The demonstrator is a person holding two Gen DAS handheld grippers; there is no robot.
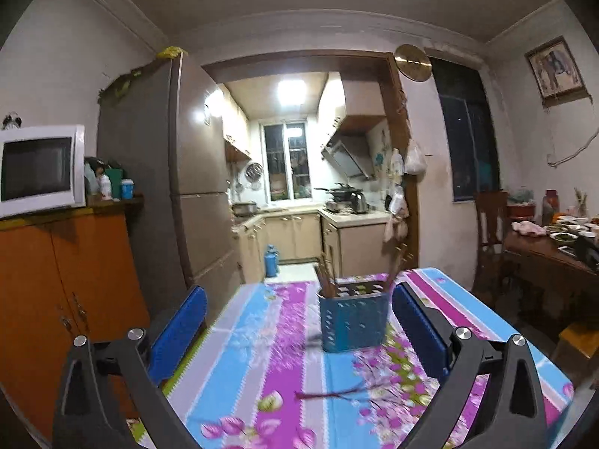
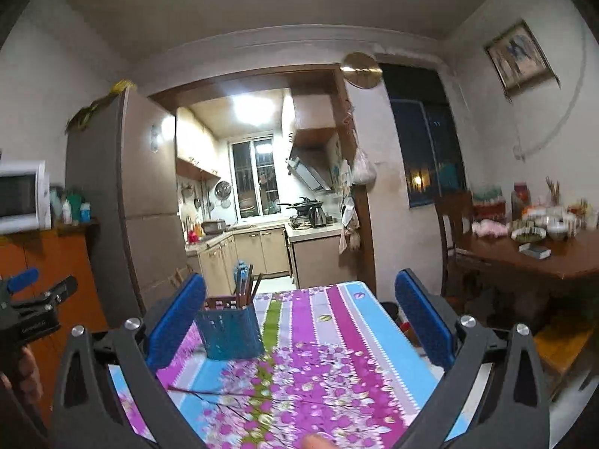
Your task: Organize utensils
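Observation:
A blue perforated utensil holder [image 1: 352,320] stands on the flowered tablecloth [image 1: 269,355] and holds several brown chopsticks [image 1: 326,277]. It also shows in the right wrist view [image 2: 231,331], with the chopsticks [image 2: 245,288] standing up in it. One thin brown chopstick [image 1: 329,393] lies flat on the cloth in front of the holder; in the right wrist view it lies near the left [image 2: 209,393]. My left gripper [image 1: 299,321] is open and empty above the table's near end. My right gripper [image 2: 299,321] is open and empty, right of the holder. The left gripper's body shows at the left edge [image 2: 33,299].
An orange cabinet [image 1: 56,292] with a microwave [image 1: 37,168] stands at the left, beside a tall fridge [image 1: 176,172]. A wooden dining table [image 2: 531,262] with dishes and a chair [image 2: 453,232] stand at the right. A kitchen doorway lies beyond the table.

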